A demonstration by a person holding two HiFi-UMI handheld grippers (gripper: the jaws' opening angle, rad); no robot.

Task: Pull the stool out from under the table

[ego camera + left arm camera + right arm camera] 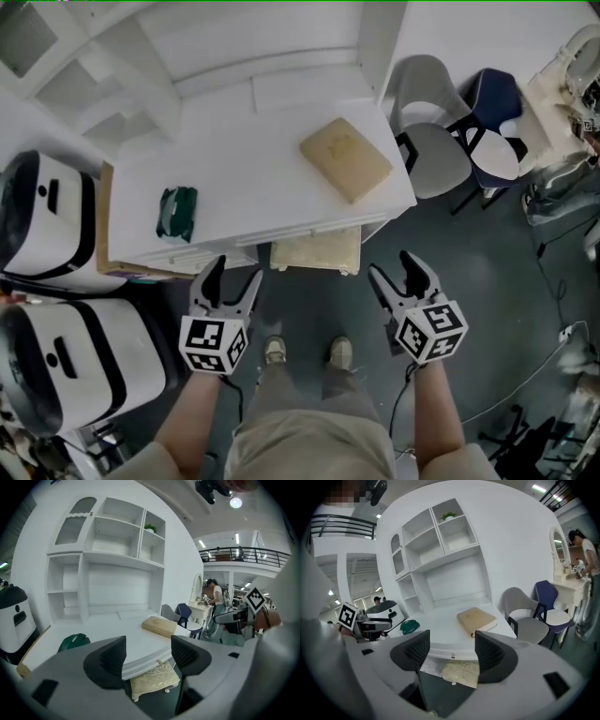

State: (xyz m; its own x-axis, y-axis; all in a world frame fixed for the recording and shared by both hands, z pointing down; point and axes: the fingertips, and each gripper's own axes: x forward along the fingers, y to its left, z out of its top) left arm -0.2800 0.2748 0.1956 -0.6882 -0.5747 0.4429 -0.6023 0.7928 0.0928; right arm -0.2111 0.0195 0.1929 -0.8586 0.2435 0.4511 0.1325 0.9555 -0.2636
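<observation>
A stool (317,251) with a cream patterned cushion stands mostly tucked under the white table (253,178); only its front edge shows in the head view. It appears below the tabletop as the stool (154,678) in the left gripper view and the stool (461,672) in the right gripper view. My left gripper (228,277) hovers open in front of the table's edge, left of the stool. The right gripper (398,270) is open too, to the stool's right. Nothing lies between either pair of jaws.
On the tabletop lie a tan book (345,158) and a green bundle (177,212). Two white and black machines (56,352) stand at the left. A grey chair (433,141) and a blue chair (495,122) stand to the right. Cables (544,272) trail over the dark floor.
</observation>
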